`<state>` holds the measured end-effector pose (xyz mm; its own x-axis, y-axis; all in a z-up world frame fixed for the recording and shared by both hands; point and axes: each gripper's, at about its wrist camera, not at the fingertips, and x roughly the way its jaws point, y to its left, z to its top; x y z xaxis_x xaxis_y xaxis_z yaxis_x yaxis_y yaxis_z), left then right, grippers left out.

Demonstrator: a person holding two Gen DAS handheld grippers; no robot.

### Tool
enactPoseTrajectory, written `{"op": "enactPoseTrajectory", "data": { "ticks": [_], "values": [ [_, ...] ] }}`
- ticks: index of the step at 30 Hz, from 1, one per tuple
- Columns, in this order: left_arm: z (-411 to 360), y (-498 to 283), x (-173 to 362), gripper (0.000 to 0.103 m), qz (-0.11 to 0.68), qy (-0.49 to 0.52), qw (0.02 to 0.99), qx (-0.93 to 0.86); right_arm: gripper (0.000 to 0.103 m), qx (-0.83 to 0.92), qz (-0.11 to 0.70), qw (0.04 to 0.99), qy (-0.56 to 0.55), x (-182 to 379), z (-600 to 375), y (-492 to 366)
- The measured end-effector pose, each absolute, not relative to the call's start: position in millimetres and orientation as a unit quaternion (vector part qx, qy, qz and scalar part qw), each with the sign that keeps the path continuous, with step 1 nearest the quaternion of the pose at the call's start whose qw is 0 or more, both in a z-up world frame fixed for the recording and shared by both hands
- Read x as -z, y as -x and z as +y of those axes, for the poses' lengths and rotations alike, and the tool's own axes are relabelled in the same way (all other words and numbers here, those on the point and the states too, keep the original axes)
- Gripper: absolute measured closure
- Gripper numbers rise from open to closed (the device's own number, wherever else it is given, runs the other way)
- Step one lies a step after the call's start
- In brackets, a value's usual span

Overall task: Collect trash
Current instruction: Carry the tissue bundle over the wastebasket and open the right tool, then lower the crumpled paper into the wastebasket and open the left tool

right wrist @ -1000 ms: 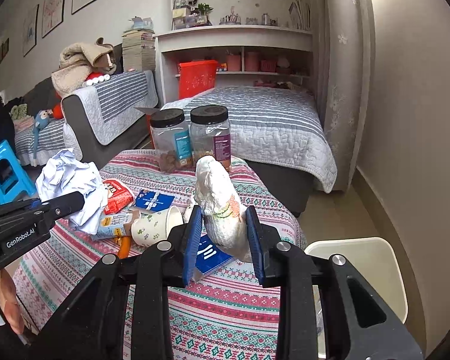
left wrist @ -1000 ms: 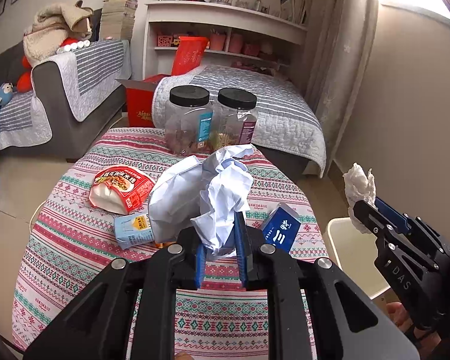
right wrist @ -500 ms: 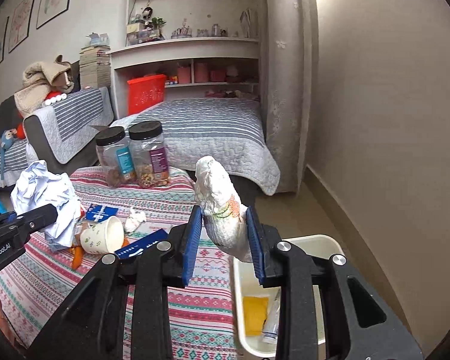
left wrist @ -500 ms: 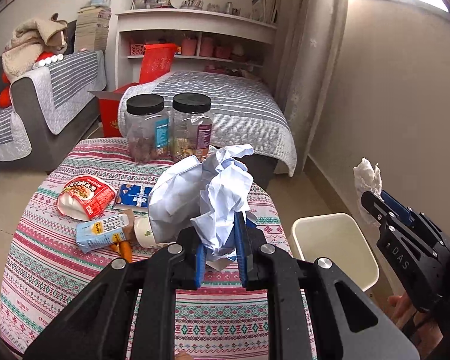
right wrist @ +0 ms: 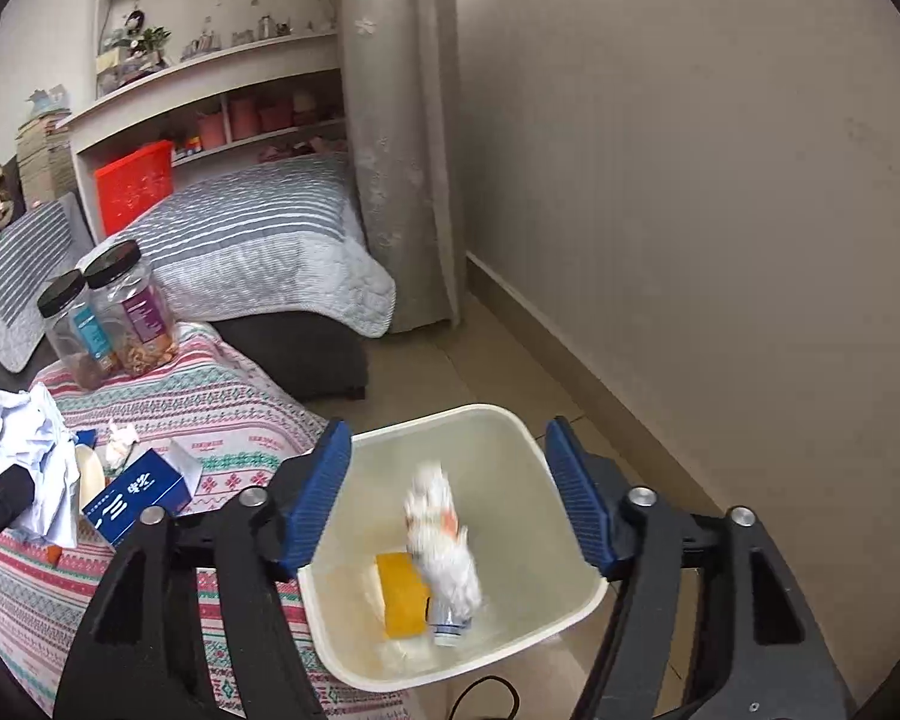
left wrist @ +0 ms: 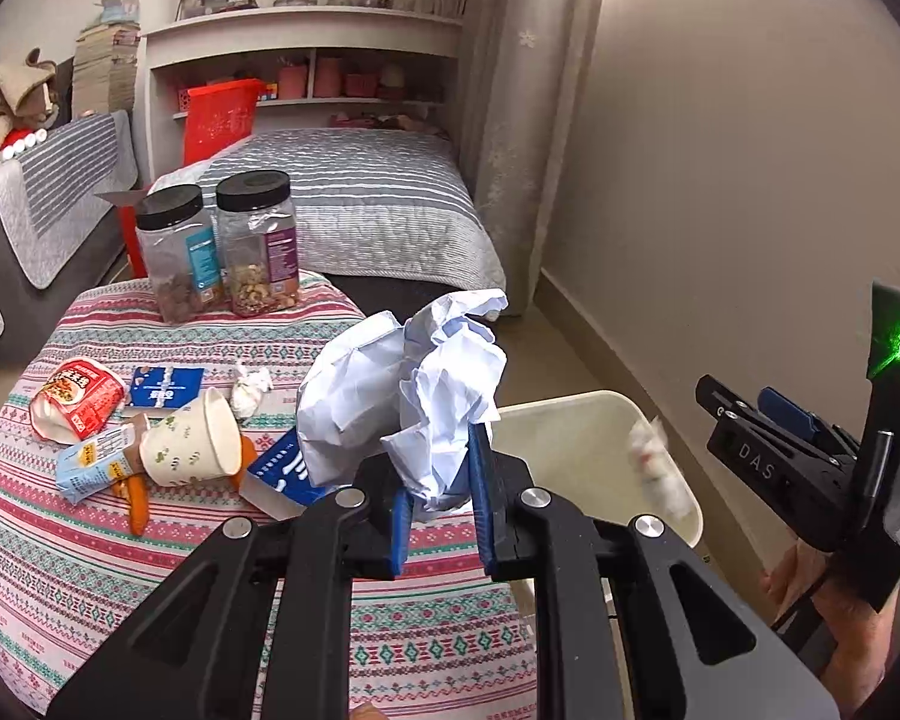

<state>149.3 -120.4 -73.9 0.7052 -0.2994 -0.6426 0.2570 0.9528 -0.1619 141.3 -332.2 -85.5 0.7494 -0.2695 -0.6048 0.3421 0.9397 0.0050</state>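
Note:
My left gripper [left wrist: 438,498] is shut on a big wad of crumpled white paper [left wrist: 414,396], held over the table's right edge beside the cream trash bin [left wrist: 570,402]. My right gripper [right wrist: 450,495] hangs above the bin [right wrist: 510,417] and its jaws are opening. A white crumpled wrapper [right wrist: 444,534] shows blurred, loose from both pads, falling inside the bin. The left wrist view shows the same wrapper [left wrist: 654,462] against the bin's far wall, with the right gripper [left wrist: 744,402] to its right. A yellow piece [right wrist: 402,594] and a small bottle [right wrist: 447,630] lie at the bin's bottom.
The patterned tablecloth [left wrist: 90,570] carries a paper cup [left wrist: 192,444], a red noodle packet [left wrist: 78,396], a blue box [left wrist: 276,474], a small carton [left wrist: 90,462], a tissue wad [left wrist: 249,390] and two black-lidded jars [left wrist: 177,252]. A bed stands behind, and a wall is close on the right.
Both grippers swung right from over the table to the bin. The right jaws parted and let go of the white wrapper, which now drops into the bin. The left still grips the paper.

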Motion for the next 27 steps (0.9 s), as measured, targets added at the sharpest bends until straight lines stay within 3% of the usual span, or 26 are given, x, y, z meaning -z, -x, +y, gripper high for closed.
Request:
{"op": "enactPoseTrajectory", "data": {
  "ticks": [4, 7, 21, 22, 23, 27],
  "values": [
    [-145.0, -152.0, 80.1, 0.086, 0.366, 0.029, 0.914, 0.169, 0.019, 0.204, 0.286, 0.934, -0.066, 77.0, -350.8, -123.1],
    [-162.4, -151.8, 86.8, 0.086, 0.375, 0.024, 0.909, 0.181, 0.013, 0.232, 0.269, 0.932, -0.075, 72.2, -363.7, -107.5],
    [-240.8, -161.7, 107.1, 0.084, 0.438, 0.061, 0.847, 0.294, 0.009, 0.294, 0.213, 0.926, -0.103, 57.4, -395.7, -68.4],
    [-245.1, -162.1, 109.0, 0.071, 0.445, 0.056, 0.843, 0.296, 0.009, 0.296, 0.211, 0.926, -0.105, 56.8, -398.0, -66.4],
    [-248.1, -161.4, 109.2, 0.051, 0.446, 0.055, 0.843, 0.296, 0.009, 0.298, 0.209, 0.925, -0.107, 56.1, -400.1, -65.2],
    [-244.1, -159.0, 104.8, 0.048, 0.44, 0.053, 0.845, 0.298, 0.007, 0.302, 0.201, 0.925, -0.114, 53.5, -402.5, -62.9]
  ]
}}
